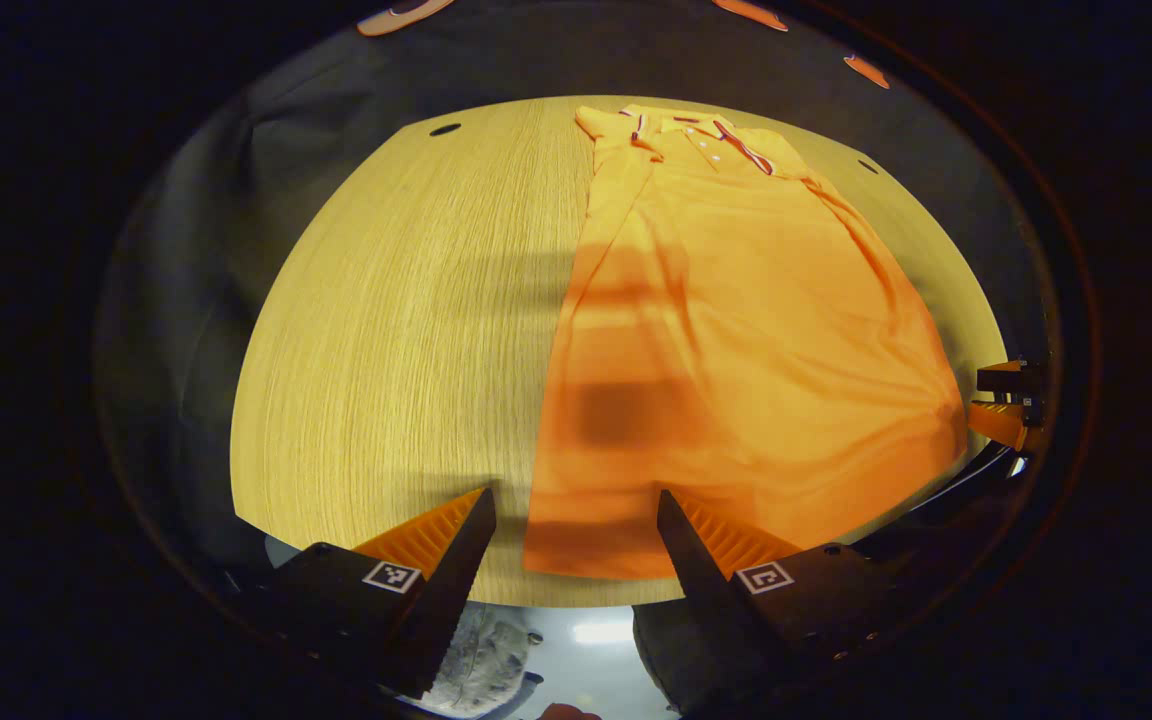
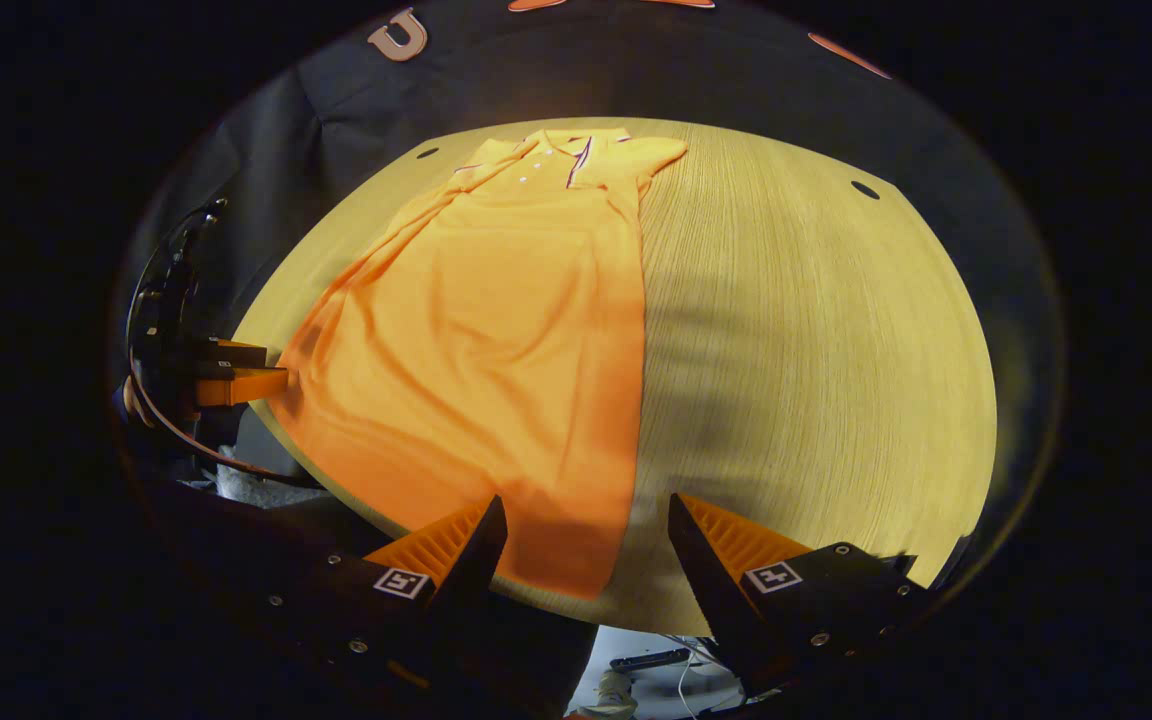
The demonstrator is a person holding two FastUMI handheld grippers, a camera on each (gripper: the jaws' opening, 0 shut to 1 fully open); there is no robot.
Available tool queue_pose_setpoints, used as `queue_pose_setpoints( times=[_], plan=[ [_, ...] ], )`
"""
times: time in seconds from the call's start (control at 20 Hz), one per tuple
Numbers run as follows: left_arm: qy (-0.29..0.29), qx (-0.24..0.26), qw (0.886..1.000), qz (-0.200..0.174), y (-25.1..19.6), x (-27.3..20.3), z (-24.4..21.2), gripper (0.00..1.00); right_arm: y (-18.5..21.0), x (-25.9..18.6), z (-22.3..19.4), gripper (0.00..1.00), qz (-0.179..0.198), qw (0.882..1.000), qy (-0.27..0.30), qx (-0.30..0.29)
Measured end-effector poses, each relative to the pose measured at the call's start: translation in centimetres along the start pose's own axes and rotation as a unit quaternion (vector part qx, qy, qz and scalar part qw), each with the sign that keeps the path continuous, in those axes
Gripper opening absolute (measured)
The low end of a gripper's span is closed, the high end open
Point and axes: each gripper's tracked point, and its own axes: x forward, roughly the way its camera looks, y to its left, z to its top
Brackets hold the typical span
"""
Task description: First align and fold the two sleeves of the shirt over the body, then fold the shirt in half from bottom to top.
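An orange polo shirt [image 1: 736, 330] lies flat on the wooden table [image 1: 406, 330], collar at the far end and both sleeves folded in over the body. Its hem reaches the near table edge. My left gripper [image 1: 574, 515] is open, its fingers straddling the hem's left corner from just above. In the right gripper view the shirt [image 2: 496, 340] fills the left half of the table [image 2: 816, 340], and my right gripper [image 2: 586, 515] is open over the hem's other corner. Each gripper also appears at the far side of the other's view: the right gripper [image 1: 976, 395] and the left gripper [image 2: 278, 367].
The table has small dark holes near its far corners [image 1: 444, 129] [image 2: 864, 189]. Bare wood stretches beside the shirt on either side. Black cloth walls stand behind the table. Below the near edge the floor shows, with a dark object and cables [image 2: 651, 660].
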Motion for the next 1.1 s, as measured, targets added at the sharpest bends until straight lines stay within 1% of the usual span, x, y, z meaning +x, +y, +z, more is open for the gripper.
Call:
queue_pose_setpoints(
  times=[0.05, 0.15, 0.35, 0.4, 0.45, 0.55, 0.6, 0.65, 0.8, 0.85, 0.9, 0.95, 1.0, 1.05, 1.1],
  plan=[
    [0.010, -0.002, 1.000, -0.004, -0.2, -0.1, 0.6, 0.99, 0.0, 0.1, -0.2, 0.99, -0.001, 1.000, 0.007, 0.001],
    [0.026, 0.004, 1.000, -0.008, -0.3, 0.4, 0.4, 0.98, 0.0, 0.5, -0.8, 0.99, -0.007, 1.000, 0.022, 0.004],
    [0.045, 0.019, 0.999, -0.016, -0.6, 0.9, 0.6, 0.98, 0.3, 0.5, -2.5, 0.98, -0.011, 0.998, 0.059, 0.015],
    [0.053, 0.020, 0.998, -0.012, -0.5, 0.9, 0.6, 0.97, 0.5, 0.5, -3.0, 0.98, -0.011, 0.998, 0.067, 0.014],
    [0.054, 0.025, 0.998, -0.011, -0.5, 1.0, 0.8, 0.99, 0.5, 0.6, -3.2, 0.98, -0.014, 0.997, 0.073, 0.012],
    [0.070, 0.018, 0.997, -0.025, -0.8, 1.3, 0.5, 1.00, 0.9, 0.9, -3.4, 0.98, -0.012, 0.996, 0.089, 0.014],
    [0.068, 0.021, 0.997, -0.028, -0.8, 1.8, 0.7, 0.99, 1.0, 1.1, -3.4, 0.98, -0.015, 0.995, 0.097, 0.011],
    [0.078, 0.022, 0.996, -0.030, -0.4, 1.0, 0.1, 0.99, 1.1, 1.0, -3.4, 0.97, -0.017, 0.995, 0.098, 0.007],
    [0.093, 0.037, 0.995, -0.030, -0.7, 0.9, -0.2, 0.99, 0.4, 1.4, -3.3, 0.91, -0.043, 0.993, 0.112, -0.008],
    [0.097, 0.042, 0.994, -0.032, -0.9, 0.9, 0.0, 0.99, -0.1, 1.6, -3.3, 0.77, -0.055, 0.991, 0.119, -0.014],
    [0.101, 0.047, 0.993, -0.033, -1.2, 1.0, -0.1, 0.90, -0.3, 1.6, -3.2, 0.77, -0.056, 0.991, 0.123, -0.005],
    [0.105, 0.053, 0.992, -0.036, -1.5, 1.0, -0.2, 0.82, -0.5, 1.4, -3.1, 0.61, -0.060, 0.990, 0.127, 0.009],
    [0.109, 0.061, 0.991, -0.039, -2.0, 1.0, -0.2, 0.66, -0.7, 1.5, -3.2, 0.49, -0.060, 0.989, 0.129, 0.030],
    [0.112, 0.068, 0.990, -0.044, -2.5, 0.9, -0.1, 0.55, -0.6, 1.4, -3.1, 0.34, -0.055, 0.989, 0.127, 0.058],
    [0.111, 0.068, 0.991, -0.044, -2.7, 1.0, 0.0, 0.29, 0.3, 1.6, -3.1, 0.22, -0.035, 0.987, 0.132, 0.079]
  ],
)
